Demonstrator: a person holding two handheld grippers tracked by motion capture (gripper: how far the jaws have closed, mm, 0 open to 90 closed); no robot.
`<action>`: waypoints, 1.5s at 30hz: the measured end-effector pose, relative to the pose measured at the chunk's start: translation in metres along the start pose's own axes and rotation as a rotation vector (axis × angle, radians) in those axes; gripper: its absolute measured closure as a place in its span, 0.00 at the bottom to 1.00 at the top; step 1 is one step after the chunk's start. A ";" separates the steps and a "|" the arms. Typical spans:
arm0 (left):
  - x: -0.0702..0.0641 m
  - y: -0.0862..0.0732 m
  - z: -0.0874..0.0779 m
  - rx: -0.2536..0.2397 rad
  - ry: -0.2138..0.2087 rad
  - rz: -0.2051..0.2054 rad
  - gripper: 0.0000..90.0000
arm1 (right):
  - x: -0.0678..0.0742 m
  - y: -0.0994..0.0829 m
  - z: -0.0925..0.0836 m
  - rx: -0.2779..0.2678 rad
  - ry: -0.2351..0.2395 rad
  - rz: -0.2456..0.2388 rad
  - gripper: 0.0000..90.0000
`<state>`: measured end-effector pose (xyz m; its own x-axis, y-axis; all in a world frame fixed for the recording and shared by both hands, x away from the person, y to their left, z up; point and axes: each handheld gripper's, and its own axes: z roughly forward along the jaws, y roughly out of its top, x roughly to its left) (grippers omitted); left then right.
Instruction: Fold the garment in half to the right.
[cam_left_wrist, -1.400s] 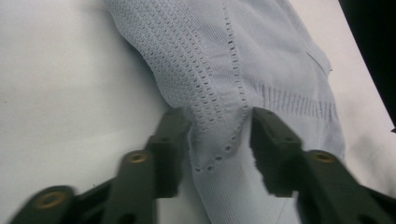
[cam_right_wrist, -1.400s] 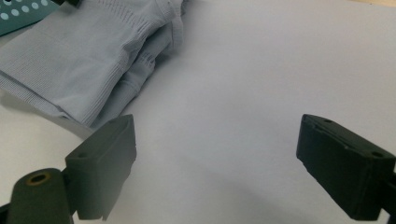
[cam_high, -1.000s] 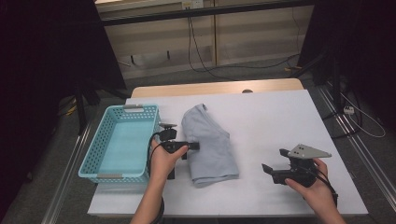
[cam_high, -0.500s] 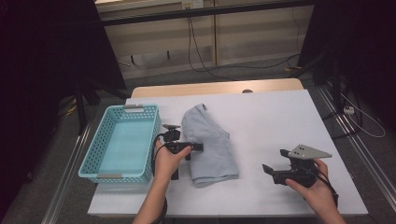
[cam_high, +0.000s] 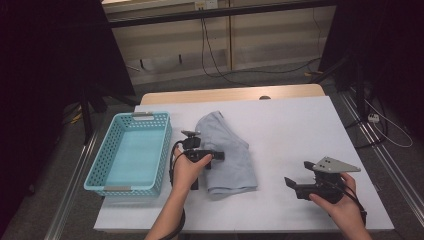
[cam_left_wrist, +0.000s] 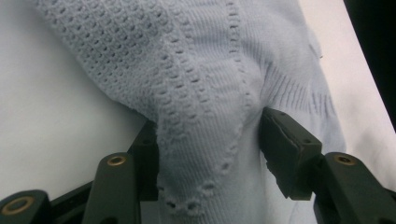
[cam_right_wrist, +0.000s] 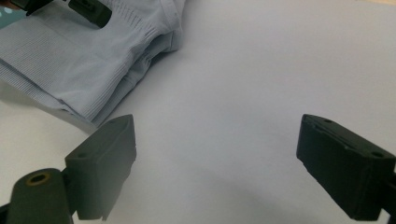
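My left claw (cam_left_wrist: 205, 158) is squeezing in on a raised fold of the pale blue knit top (cam_high: 227, 155) sitting right between its jaws, so the pickup's basically starting. Can't tell if it's properly pinched yet. Right claw (cam_right_wrist: 215, 163) is just idling wide open and empty, top well off to its side.

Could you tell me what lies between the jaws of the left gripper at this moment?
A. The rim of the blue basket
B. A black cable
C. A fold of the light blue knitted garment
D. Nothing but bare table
C: in the left gripper view the left gripper has a bunched fold of the light blue knitted garment between its two black jaws, which have just been closing on it, while the blue basket sits off to the side.
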<state>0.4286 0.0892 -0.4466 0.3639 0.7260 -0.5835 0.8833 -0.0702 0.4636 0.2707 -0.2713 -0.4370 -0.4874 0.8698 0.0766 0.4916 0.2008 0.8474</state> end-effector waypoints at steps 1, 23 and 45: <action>-0.001 0.001 0.002 -0.002 -0.008 0.004 0.50 | 0.000 -0.001 -0.001 0.001 -0.003 0.001 0.13; -0.013 0.004 0.021 -0.004 -0.021 0.009 0.73 | -0.005 -0.006 -0.011 -0.007 -0.031 0.013 0.13; -0.009 0.013 -0.012 0.036 -0.009 -0.009 0.80 | -0.001 -0.002 -0.002 -0.007 0.016 0.009 0.13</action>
<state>0.4328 0.0898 -0.4274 0.3587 0.7204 -0.5935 0.8964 -0.0886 0.4343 0.2692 -0.2735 -0.4379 -0.4941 0.8645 0.0925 0.4907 0.1895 0.8505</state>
